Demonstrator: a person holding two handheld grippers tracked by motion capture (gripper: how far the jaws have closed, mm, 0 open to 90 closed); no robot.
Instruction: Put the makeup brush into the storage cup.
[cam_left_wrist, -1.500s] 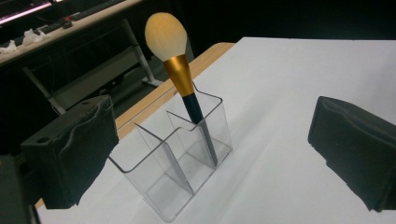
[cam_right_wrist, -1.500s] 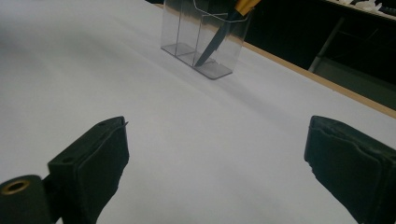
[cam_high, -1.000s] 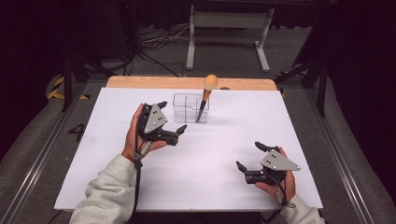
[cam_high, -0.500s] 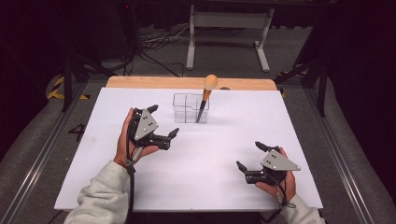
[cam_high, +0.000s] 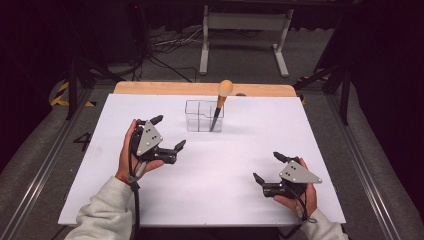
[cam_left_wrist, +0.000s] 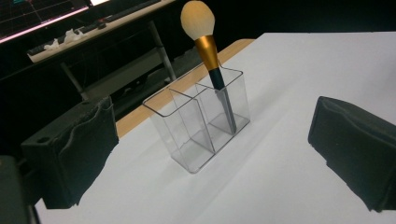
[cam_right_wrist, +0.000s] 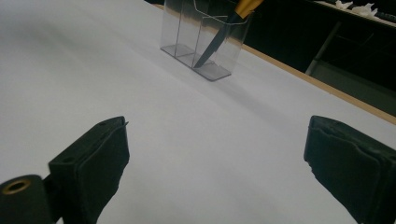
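Brush (cam_high: 220, 104) stands in right cell of clear holder (cam_high: 202, 116), table's far centre; long axis near upright, head tilted to 1 o'clock. Left gripper (cam_high: 166, 137) nearer, brush at its 1 o'clock, jaws wide, empty. Right gripper (cam_high: 265, 168) well apart, jaws wide, empty. White table (cam_high: 225, 190); dark room beyond.

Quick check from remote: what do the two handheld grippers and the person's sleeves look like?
Both the left gripper and right gripper are black, each topped by a grey three-cornered plate with small dark dots. Their fingers carry thick black pads. A black cable trails from each. The sleeves are light grey.
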